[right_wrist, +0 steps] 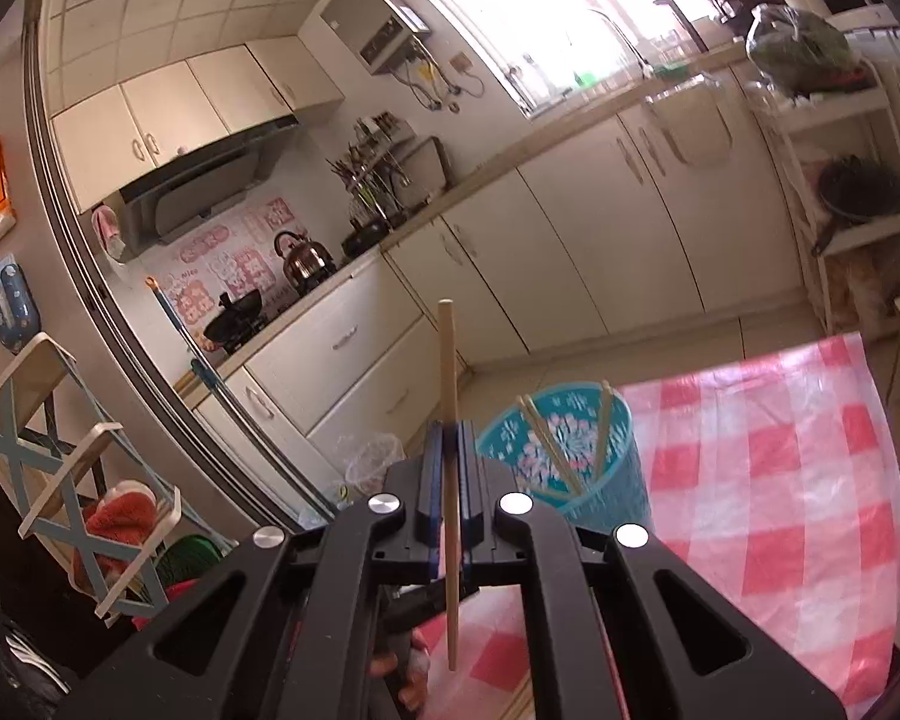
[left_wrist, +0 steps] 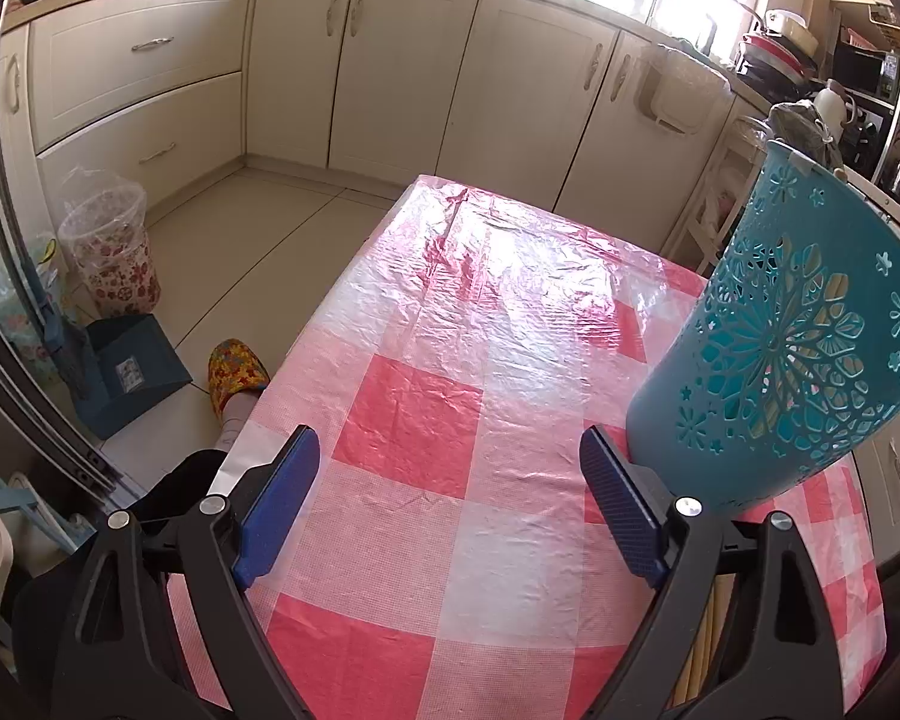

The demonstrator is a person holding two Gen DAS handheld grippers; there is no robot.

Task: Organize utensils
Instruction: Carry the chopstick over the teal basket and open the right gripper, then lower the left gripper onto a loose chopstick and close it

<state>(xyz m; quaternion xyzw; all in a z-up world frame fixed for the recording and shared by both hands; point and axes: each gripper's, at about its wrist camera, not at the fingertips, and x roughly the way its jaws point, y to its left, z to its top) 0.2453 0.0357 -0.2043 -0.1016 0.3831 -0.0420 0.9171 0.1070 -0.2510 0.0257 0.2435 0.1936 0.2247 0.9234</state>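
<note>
- the right tool (right_wrist: 448,438) is clamped on a single wooden chopstick (right_wrist: 448,396), held roughly upright across the pads, with its top end well above the tool and its lower end hanging below it
- the teal perforated utensil holder (right_wrist: 576,456) stands on the desk (right_wrist: 780,468) just beyond and right of that tool; at least two chopsticks (right_wrist: 546,444) already lean inside it
- the left tool (left_wrist: 450,468) is wide open and grips nothing; its right pad sits just beside the holder's base (left_wrist: 768,408), though whether they touch is unclear
- more chopsticks (left_wrist: 711,630) seem to lie on the desk under the left tool, mostly hidden
- risks, as i judge them: the chopstick is pinched at one narrow point, so it could pivot or slip while being carried over
- its lower tip could catch the holder's rim or the leaning chopsticks and miss the opening
- the holder looks light and tall, so a sideways knock might tip it, since nothing steadies it
</note>
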